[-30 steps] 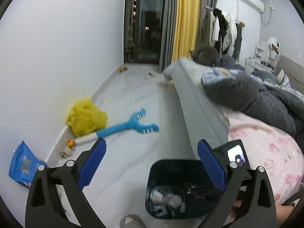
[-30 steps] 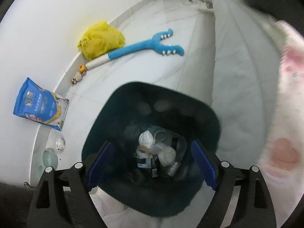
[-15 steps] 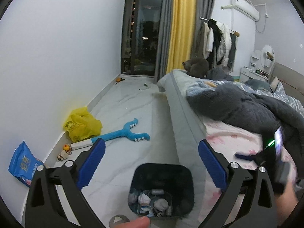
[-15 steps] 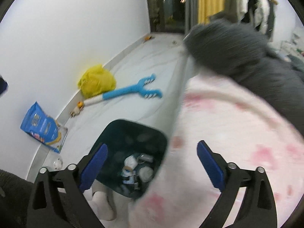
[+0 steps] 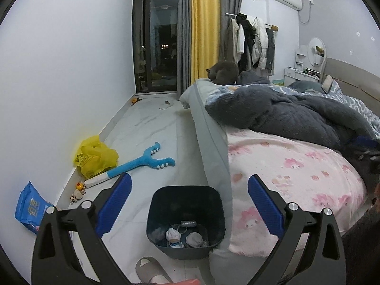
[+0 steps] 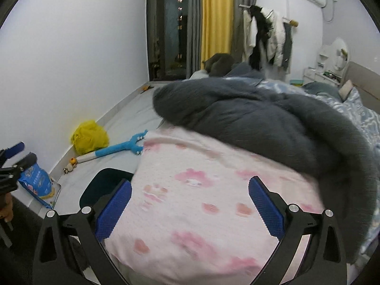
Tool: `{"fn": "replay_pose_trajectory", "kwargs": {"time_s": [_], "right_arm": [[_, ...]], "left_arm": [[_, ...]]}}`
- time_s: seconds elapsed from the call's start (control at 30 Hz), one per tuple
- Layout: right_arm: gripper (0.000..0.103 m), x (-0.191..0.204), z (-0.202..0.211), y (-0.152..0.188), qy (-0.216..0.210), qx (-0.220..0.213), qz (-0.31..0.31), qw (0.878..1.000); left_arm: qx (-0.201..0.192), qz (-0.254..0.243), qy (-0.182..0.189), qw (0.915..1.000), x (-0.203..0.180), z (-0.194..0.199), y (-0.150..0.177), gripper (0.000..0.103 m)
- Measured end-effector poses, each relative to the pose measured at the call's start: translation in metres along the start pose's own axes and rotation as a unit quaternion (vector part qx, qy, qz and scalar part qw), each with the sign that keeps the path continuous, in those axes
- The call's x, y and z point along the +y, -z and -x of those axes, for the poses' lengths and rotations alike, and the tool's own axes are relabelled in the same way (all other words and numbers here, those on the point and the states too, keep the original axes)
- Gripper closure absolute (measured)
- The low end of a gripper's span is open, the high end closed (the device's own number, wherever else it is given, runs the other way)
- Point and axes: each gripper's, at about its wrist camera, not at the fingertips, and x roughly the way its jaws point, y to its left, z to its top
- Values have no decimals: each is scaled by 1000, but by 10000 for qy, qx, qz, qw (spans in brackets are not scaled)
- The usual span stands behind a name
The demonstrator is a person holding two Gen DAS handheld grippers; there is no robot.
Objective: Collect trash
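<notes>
A dark bin [image 5: 152, 210] stands on the floor beside the bed, with crumpled white trash [image 5: 184, 236] at its bottom. My left gripper [image 5: 188, 204] is open and empty, held above the bin. My right gripper [image 6: 188, 206] is open and empty, over the pink sheet [image 6: 213, 201] of the bed. Only the bin's rim [image 6: 95, 182] shows in the right wrist view. The right gripper also shows at the far right edge of the left wrist view [image 5: 365, 152], blurred.
A yellow plastic bag [image 5: 95, 156], a blue plush toy [image 5: 142, 160], small toys [image 5: 78, 190] and a blue packet [image 5: 30, 207] lie along the left wall. A grey blanket [image 5: 285, 118] and a grey cat [image 5: 223, 72] are on the bed. A slipper [image 5: 152, 269] lies near the bin.
Both grippers have risen and tilted up. The right one has moved away from above the bin to over the bed. The left one now sees the bin from higher up.
</notes>
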Motion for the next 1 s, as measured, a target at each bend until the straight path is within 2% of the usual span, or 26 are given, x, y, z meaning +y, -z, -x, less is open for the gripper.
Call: {"fn": "replay_pose_trajectory", "kwargs": {"time_s": [0.17,0.3,0.5,1.0], "right_arm": [[3,-33,37,24,38,103,-55,9999],[3,-45,54,34,-208,-102,-292,9993],[3,-42,51,38,-402,-53,-176,9990],[3,-39,49,40,-431,28,-180,9989]], "left_arm": [[-38,51,74,10000,-12,9,6,3],[78,53,98,9999,-24,7,13,3],[117,-19,69,9999,-28,1,19,3],[144,9,45,9999,-27,-3,21,3]]}}
